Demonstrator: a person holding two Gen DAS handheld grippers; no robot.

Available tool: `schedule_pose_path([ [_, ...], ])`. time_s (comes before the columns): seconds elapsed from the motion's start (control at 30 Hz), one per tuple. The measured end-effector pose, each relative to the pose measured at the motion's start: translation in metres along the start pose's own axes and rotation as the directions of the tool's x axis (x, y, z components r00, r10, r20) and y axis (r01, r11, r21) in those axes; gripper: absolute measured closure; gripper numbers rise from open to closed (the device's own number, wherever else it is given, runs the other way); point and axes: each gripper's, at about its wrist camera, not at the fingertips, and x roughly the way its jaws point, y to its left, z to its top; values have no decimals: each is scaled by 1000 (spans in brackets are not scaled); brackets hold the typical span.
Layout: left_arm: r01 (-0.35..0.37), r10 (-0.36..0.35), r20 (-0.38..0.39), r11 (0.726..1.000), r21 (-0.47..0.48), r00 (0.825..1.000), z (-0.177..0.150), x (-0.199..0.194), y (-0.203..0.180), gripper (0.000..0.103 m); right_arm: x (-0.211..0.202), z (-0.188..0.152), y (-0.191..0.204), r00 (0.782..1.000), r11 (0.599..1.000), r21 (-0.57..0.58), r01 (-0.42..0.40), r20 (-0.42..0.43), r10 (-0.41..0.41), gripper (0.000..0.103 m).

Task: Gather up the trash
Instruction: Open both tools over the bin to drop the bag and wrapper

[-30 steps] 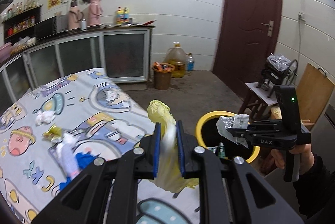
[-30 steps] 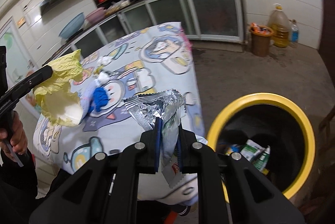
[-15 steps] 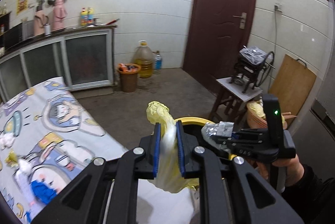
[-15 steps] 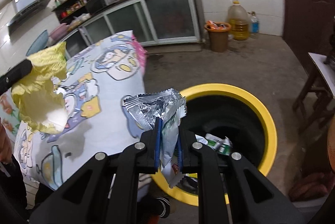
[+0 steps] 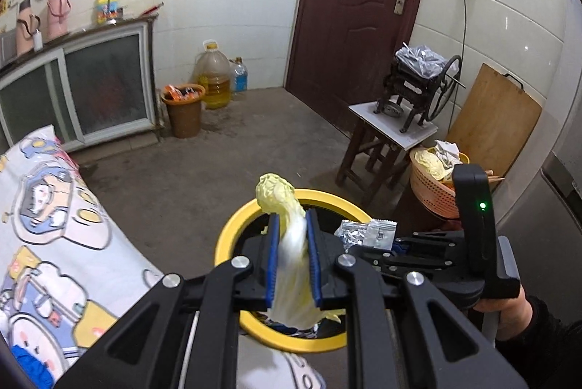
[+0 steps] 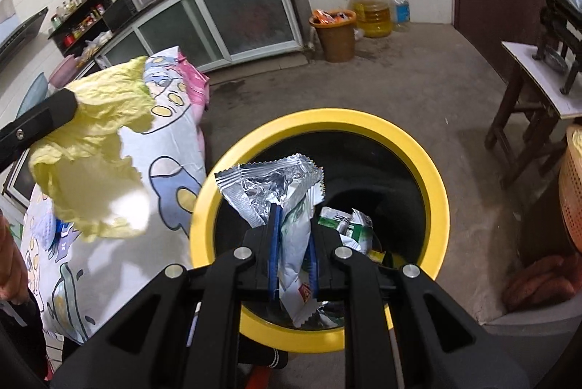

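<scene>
Cabbage leaf [image 5: 291, 265] — pale yellow, limp and crinkled — is clenched between the blue-padded fingers [image 5: 272, 261] of the left gripper [image 5: 293, 261], its frilled tip poking up above the pads and its white rib hanging below them. From the left wrist view the leaf sits over the near side of the yellow-rimmed bin [image 5: 232, 232], which stands on the concrete floor just beside the edge of the counter [image 5: 54, 243] with its cartoon-print cloth. The right gripper [image 6: 293, 256] is clamped on a torn silver foil snack wrapper [image 6: 271, 183], the crumpled foil fanning out above the fingers [image 6: 273, 254] and a white printed end dangling beneath. That wrapper hangs right over the dark mouth of the bin, where green-and-white cartons [image 6: 345, 223] already lie at the bottom. In the right wrist view the leaf appears at the left, above the cloth's edge, not quite over the rim. A hand [image 5: 509, 307] in a dark sleeve grips the right tool's handle. Behind stand a brown door [image 5: 360, 11], a small brown bucket [image 5: 183, 111] and a big jug of oil [image 5: 214, 80] — all well apart from the bin.
</scene>
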Motion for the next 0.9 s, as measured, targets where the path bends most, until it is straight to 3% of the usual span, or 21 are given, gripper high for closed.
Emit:
schedule_pose_path([
  [0.1,6,-6,-19,1000,-2,1000,-1,19,-1,85,5,1,-7,1000,1000,20,14,-25,-13,88],
  [0.17,8,-8,-9,1000,-17,1000,-2,26,2,54,8,2,-12,999,999,32,38,-35,-37,78],
  [0.2,0,0,8,1000,-31,1000,-2,26,4,28,8,1,-15,998,998,43,52,-36,-50,59],
  [0.23,-4,5,23,999,-39,1000,-2,26,5,23,7,1,-20,998,997,60,57,-30,-55,44],
  [0.4,-6,9,38,997,-80,999,-6,17,20,22,1,-4,-29,993,991,64,116,-22,-114,49],
  [0.57,-51,60,75,993,-110,995,-25,-21,46,22,-4,-8,-26,995,992,71,103,-8,-103,51],
  [0.77,-148,167,129,979,-143,977,-69,-106,89,17,-9,1,24,999,999,-41,1,34,1,52],
  [0.9,-282,306,131,943,-177,943,-115,-172,121,17,-10,8,68,991,985,-125,-122,34,127,52],
])
